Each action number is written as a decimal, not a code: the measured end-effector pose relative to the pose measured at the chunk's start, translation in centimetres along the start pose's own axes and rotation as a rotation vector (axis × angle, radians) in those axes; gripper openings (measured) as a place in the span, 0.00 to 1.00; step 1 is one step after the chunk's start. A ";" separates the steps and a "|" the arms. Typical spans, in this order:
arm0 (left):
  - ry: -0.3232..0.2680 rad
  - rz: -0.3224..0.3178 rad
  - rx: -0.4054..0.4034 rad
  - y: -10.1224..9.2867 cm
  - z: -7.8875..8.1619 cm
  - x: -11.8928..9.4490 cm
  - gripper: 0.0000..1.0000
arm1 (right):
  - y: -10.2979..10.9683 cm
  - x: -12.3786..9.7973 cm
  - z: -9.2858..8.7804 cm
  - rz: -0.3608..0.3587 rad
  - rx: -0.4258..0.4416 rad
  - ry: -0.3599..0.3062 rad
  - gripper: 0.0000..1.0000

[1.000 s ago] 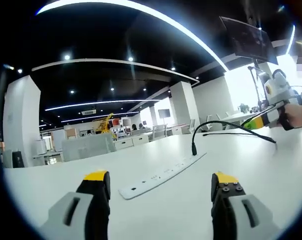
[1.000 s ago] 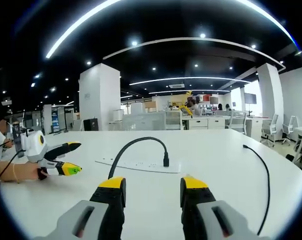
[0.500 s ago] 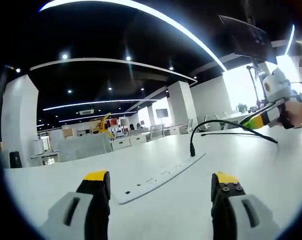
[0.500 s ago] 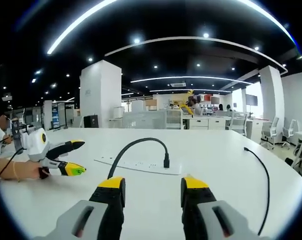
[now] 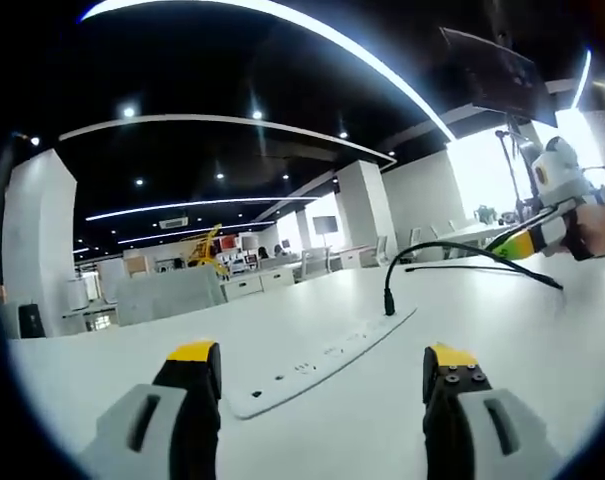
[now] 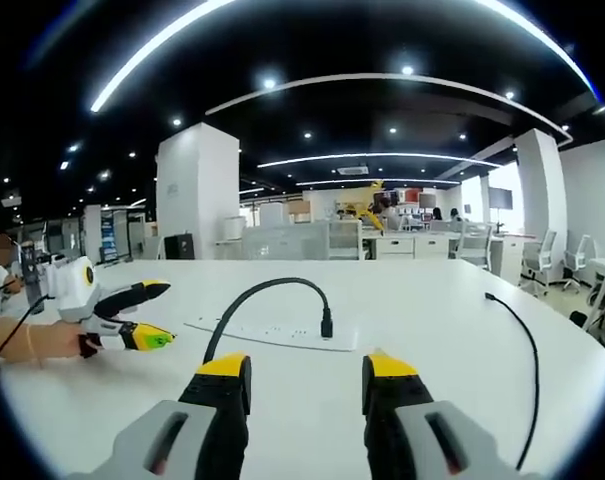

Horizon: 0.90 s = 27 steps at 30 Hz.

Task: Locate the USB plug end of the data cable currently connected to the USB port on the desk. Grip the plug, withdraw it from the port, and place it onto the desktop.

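Observation:
A white power strip point(image 5: 322, 358) point(image 6: 272, 333) lies flat on the white desk point(image 5: 502, 340). A black USB plug point(image 5: 389, 300) point(image 6: 326, 325) stands upright in the strip's far end, and its black cable point(image 5: 462, 255) point(image 6: 257, 297) arches away over the desk. My left gripper point(image 5: 322, 375) is open, low over the desk short of the strip; it also appears at the left in the right gripper view point(image 6: 142, 315). My right gripper point(image 6: 307, 385) is open, a little before the strip, and it reaches in from the right in the left gripper view point(image 5: 527, 235), held by a hand.
A second black cable point(image 6: 522, 340) runs loose along the desk's right side. Beyond the desk are office desks, chairs point(image 6: 547, 260), a white pillar point(image 6: 197, 200) and a monitor on a stand point(image 5: 497, 80). A person's arm point(image 6: 32, 340) holds the left gripper.
Both views have shifted slightly with the hands. The plug stays seated in the strip, and both grippers remain open.

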<state>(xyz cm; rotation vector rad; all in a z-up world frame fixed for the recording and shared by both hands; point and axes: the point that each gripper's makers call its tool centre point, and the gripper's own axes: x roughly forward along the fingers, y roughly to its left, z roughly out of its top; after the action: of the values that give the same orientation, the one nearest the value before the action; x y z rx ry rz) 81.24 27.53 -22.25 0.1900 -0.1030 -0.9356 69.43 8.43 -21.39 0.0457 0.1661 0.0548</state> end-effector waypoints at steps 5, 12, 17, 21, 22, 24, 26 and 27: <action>-0.004 -0.015 0.004 -0.8 0.5 0.4 0.83 | -0.4 0.3 -0.4 0.002 0.002 -0.003 0.45; 0.007 -0.067 0.002 -2.1 0.9 2.1 0.83 | -0.9 1.3 -1.0 -0.003 0.008 0.011 0.45; 0.010 -0.104 -0.026 -2.7 1.0 2.8 0.83 | -1.0 2.0 -0.8 -0.005 0.004 0.018 0.45; 0.013 -0.110 -0.037 -2.7 0.7 3.4 0.83 | -1.3 2.7 -0.6 -0.009 -0.002 0.022 0.45; 0.017 -0.114 -0.037 -2.7 0.6 3.5 0.83 | -1.3 2.9 -0.6 -0.008 -0.003 0.024 0.45; 0.022 -0.122 -0.034 -2.8 0.4 3.8 0.83 | -1.2 3.2 -0.6 -0.006 -0.005 0.025 0.45; 0.024 -0.125 -0.033 -2.9 0.2 4.1 0.83 | -1.2 3.6 -0.6 -0.002 -0.004 0.031 0.45; 0.025 -0.126 -0.031 -2.9 0.2 4.2 0.83 | -1.2 3.8 -0.6 -0.002 -0.006 0.034 0.45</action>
<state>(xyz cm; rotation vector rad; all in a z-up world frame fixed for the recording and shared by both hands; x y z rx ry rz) 81.41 22.45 -22.63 0.1808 -0.0536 -1.0598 73.16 7.52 -22.69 0.0390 0.2000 0.0543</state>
